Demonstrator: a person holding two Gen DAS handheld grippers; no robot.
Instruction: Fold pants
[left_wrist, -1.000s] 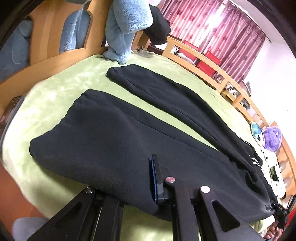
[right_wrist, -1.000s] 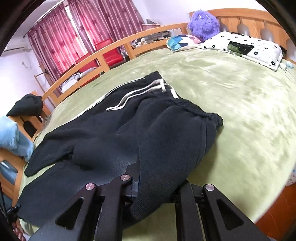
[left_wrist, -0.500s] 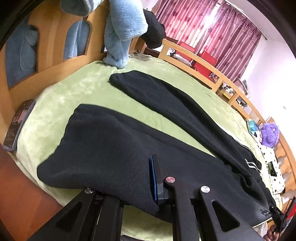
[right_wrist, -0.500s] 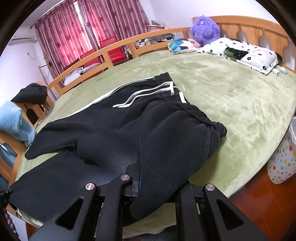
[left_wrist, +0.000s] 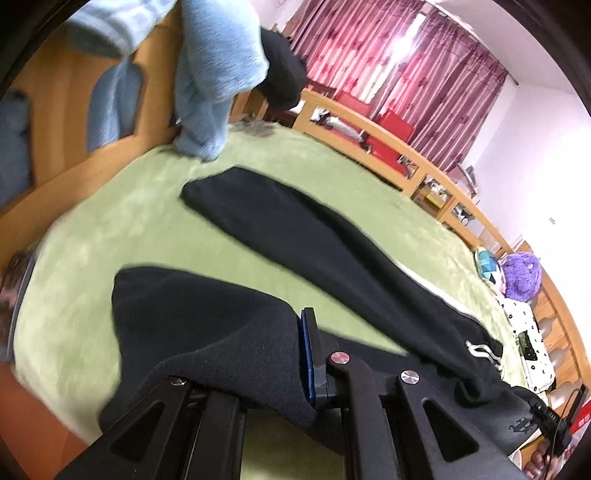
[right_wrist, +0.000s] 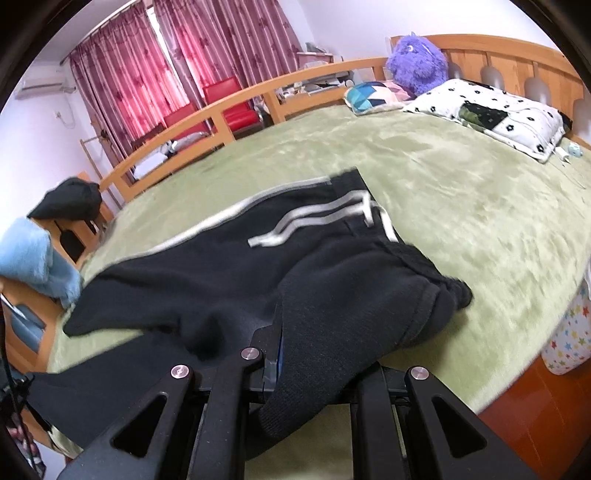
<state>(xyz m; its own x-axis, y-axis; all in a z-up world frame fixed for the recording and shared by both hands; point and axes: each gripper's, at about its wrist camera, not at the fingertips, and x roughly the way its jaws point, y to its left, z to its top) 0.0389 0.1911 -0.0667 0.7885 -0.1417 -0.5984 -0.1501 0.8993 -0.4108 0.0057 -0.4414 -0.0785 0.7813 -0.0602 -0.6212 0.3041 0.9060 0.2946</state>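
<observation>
Black sweatpants (left_wrist: 317, 236) with white side stripes and a white drawstring lie on a green bed cover (left_wrist: 110, 229). My left gripper (left_wrist: 295, 362) is shut on the near leg's edge and holds it lifted off the bed; the cloth drapes over the fingers. The far leg lies flat, stretching toward the footboard. My right gripper (right_wrist: 280, 354) is shut on the near side of the pants (right_wrist: 332, 295) at the waist end, lifted, with the waistband bunched to the right.
A light blue blanket (left_wrist: 218, 74) and a black garment (left_wrist: 284, 74) hang on the wooden footboard. A patterned pillow (right_wrist: 491, 114), a small cushion (right_wrist: 373, 96) and a purple plush toy (right_wrist: 417, 62) sit by the headboard. The bed edge drops to a red-brown floor (right_wrist: 535, 417).
Both grippers have lifted their hold of the near side of the pants and moved it inward over the bed. The near leg now folds upward, baring green cover beside it.
</observation>
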